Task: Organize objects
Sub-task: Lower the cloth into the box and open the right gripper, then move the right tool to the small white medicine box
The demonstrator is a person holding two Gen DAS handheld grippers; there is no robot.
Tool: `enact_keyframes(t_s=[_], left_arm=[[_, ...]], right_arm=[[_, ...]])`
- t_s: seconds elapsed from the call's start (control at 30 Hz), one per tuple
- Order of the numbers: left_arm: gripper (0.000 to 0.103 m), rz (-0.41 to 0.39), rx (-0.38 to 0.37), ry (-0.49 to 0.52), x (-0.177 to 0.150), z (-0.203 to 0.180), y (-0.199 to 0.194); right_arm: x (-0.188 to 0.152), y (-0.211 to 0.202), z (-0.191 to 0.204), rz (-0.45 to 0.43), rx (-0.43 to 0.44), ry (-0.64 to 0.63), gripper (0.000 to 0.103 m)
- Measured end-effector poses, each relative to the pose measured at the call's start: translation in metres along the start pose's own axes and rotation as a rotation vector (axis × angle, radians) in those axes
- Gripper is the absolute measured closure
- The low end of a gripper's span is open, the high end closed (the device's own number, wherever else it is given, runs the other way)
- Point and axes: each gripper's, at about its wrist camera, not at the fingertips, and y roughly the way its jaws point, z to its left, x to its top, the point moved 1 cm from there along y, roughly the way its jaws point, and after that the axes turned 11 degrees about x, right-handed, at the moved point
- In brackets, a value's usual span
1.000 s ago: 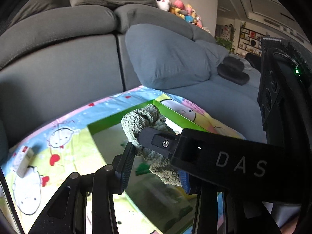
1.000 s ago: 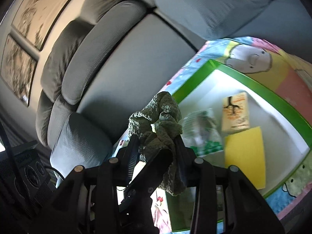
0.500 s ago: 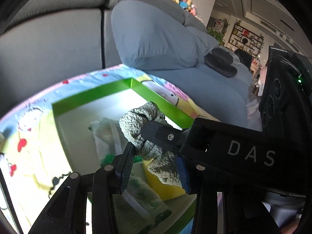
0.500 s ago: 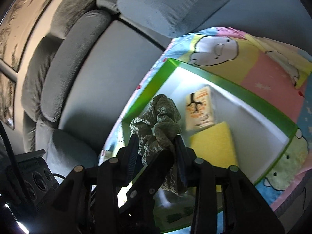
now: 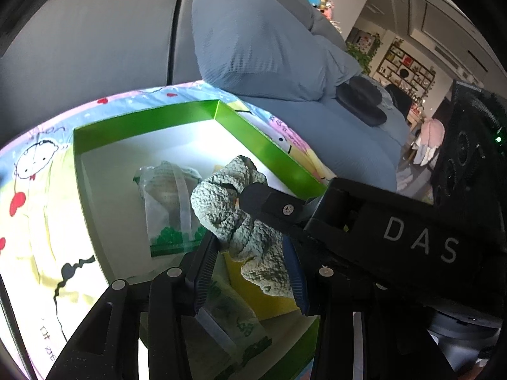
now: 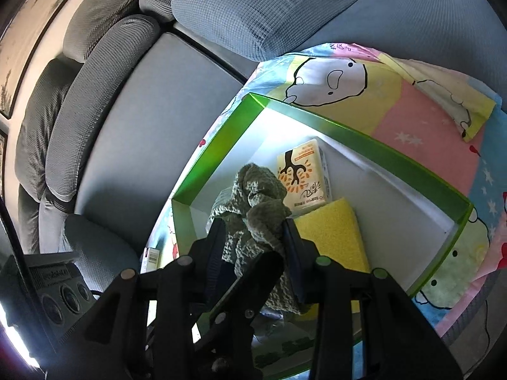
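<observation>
Both grippers, left gripper (image 5: 250,253) and right gripper (image 6: 255,247), clamped on green knitted cloth (image 5: 231,202) at frame centre, above green box (image 5: 272,152). Cloth soft, light, floppy; pinch bunched folds.

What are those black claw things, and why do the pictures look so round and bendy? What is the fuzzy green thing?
The black claws are two grabbing tools. A person holds one in each hand, and each carries a small wide-eyed camera that bends the picture. One picture looks along the left gripper, the other along the right gripper. Both pinch the same fuzzy green cloth, held over a green box. The box sits on a cartoon blanket on a grey sofa. Inside lie a yellow sponge, a small tissue pack and a clear bag.
</observation>
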Motion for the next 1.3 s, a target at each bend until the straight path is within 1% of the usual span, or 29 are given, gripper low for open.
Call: enact_keyframes(t_s=[0.07,0.23,0.3,0.37,0.43,0.47,0.5,0.6,0.67,0.73,0.77,0.8,0.83,0.87,0.93,1.0,1.03,1.07,1.13,1.3], left_arm=[[0.06,0.004,0.01,0.002,-0.001,0.001,0.0],[0.06,-0.004,0.003,0.004,-0.002,0.003,-0.003],[0.06,-0.011,0.008,-0.002,-0.002,0.006,-0.007],[0.06,-0.013,0.014,-0.008,-0.001,0.01,-0.011],[0.049,-0.009,0.01,-0.006,-0.001,0.014,-0.015],[0.042,-0.013,0.012,-0.01,-0.001,0.017,-0.019],[0.04,-0.026,0.017,-0.019,-0.002,0.02,-0.023],[0.039,-0.057,0.031,-0.043,-0.004,0.033,-0.04],[0.039,-0.078,0.059,-0.061,-0.007,0.045,-0.054],[0.038,-0.095,0.103,-0.07,-0.007,0.055,-0.064],[0.033,-0.105,0.136,-0.077,-0.008,0.061,-0.07],[0.026,-0.112,0.166,-0.082,-0.009,0.067,-0.075],[0.024,-0.127,0.212,-0.092,-0.013,0.075,-0.084],[0.023,-0.137,0.239,-0.099,-0.015,0.08,-0.09],[0.023,-0.148,0.298,-0.114,-0.021,0.094,-0.102],[0.022,-0.14,0.387,-0.141,-0.03,0.111,-0.112],[0.022,-0.135,0.446,-0.163,-0.037,0.122,-0.117],[0.022,-0.129,0.5,-0.191,-0.043,0.132,-0.122],[0.022,-0.12,0.561,-0.256,-0.056,0.156,-0.129],[0.022,-0.085,0.685,-0.413,-0.088,0.216,-0.145]], right_arm=[[0.0,0.001,0.001,-0.002,-0.01,-0.006,0.065],[0.001,-0.005,-0.002,-0.027,0.006,0.02,0.065],[0.002,-0.008,0.0,-0.049,0.002,0.016,0.062],[0.003,-0.014,0.002,-0.079,-0.008,0.001,0.054],[0.003,-0.017,0.004,-0.1,-0.002,0.002,0.047],[0.003,-0.018,0.004,-0.105,0.002,0.004,0.045],[0.002,-0.018,0.006,-0.108,0.004,0.002,0.045],[0.0,-0.016,0.012,-0.107,-0.014,-0.02,0.045],[-0.002,-0.012,0.016,-0.097,-0.018,-0.037,0.045],[-0.005,-0.008,0.023,-0.082,-0.006,-0.056,0.044],[-0.006,-0.006,0.028,-0.073,0.003,-0.072,0.042],[-0.007,-0.004,0.031,-0.068,0.007,-0.085,0.04],[-0.009,-0.002,0.037,-0.061,0.01,-0.107,0.033],[-0.01,-0.001,0.041,-0.058,0.012,-0.123,0.029],[-0.014,0.002,0.049,-0.045,0.019,-0.159,0.029],[-0.018,0.006,0.058,-0.023,0.039,-0.184,0.029],[-0.021,0.008,0.063,-0.012,0.051,-0.195,0.028],[-0.024,0.012,0.068,0.001,0.065,-0.208,0.026],[-0.032,0.018,0.077,0.026,0.086,-0.229,0.018],[-0.06,0.042,0.113,0.111,0.126,-0.311,0.017]])
